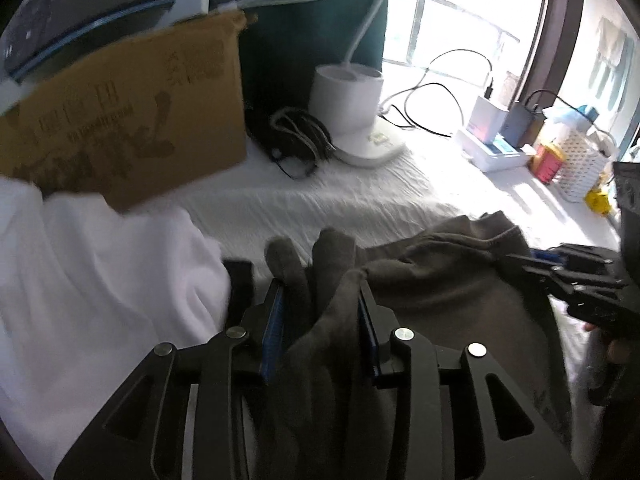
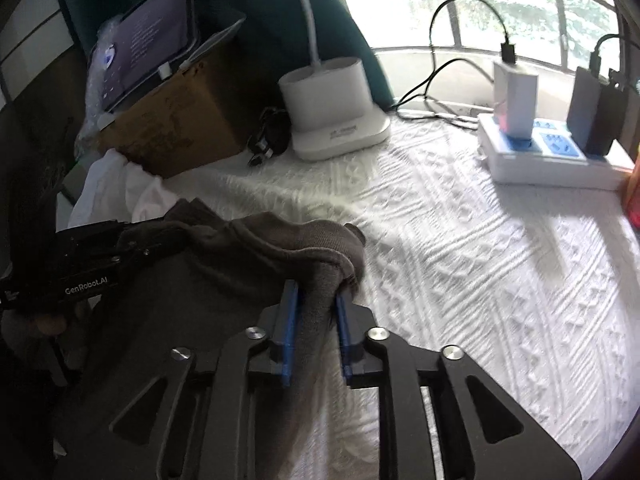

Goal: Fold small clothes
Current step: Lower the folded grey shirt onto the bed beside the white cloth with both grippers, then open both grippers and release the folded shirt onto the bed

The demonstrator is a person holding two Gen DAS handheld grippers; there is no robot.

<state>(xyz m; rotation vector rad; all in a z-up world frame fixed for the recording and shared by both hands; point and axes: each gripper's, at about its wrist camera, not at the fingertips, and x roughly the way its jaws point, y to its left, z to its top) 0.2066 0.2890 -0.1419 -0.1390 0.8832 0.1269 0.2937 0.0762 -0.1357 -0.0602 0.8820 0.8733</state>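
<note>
both tools, left tool [image 1: 320, 300] and right tool [image 2: 316, 312], stand part-open, grey garment [image 1: 440, 280] bunched loosely between.

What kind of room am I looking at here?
Probably a bedroom or living space at home: a white textured bedspread covers the surface by a big window, with a white desk lamp base and a tablet propped on a cardboard box.

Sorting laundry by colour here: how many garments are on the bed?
2. A grey-brown garment lies in front, between both grippers' fingers; a white garment is bunched beside the cardboard box. More may be hidden underneath.
</note>
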